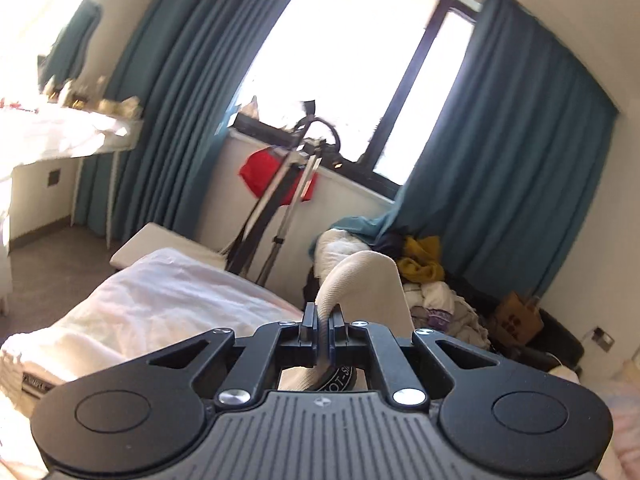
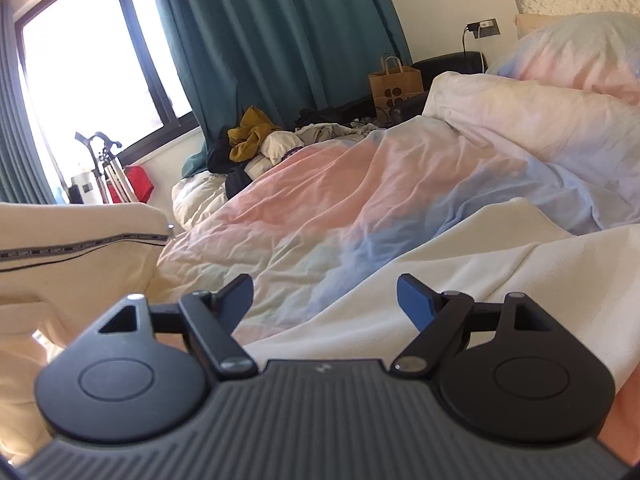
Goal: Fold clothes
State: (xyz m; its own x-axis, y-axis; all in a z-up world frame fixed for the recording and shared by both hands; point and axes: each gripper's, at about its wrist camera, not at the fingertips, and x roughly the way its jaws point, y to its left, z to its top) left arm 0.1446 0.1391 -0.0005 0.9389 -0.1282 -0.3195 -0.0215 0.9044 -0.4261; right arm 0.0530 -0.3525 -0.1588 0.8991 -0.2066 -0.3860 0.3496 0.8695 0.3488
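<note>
The cream garment [image 1: 368, 280] is a thick, ribbed knit; a fold of it is pinched between the closed jaws of the left gripper [image 1: 322, 326] and rises in a rounded hump beyond the fingertips, lifted clear of the bed. A dark round label shows on the cloth under the gripper body. In the right wrist view the same cream garment [image 2: 460, 280] lies spread over the near right part of the bed, and another raised part of it, with a dark patterned trim band, hangs at the left edge of the picture. The right gripper [image 2: 325, 300] stands with its jaws wide apart above the duvet [image 2: 320, 200], nothing between them.

The duvet is rumpled, pink and pale blue. Beyond the bed's far edge lies a pile of clothes [image 2: 256, 136] with a mustard piece on top, near a paper bag [image 2: 394, 80], teal curtains [image 1: 520, 128] and a tripod [image 1: 288, 184] by the window.
</note>
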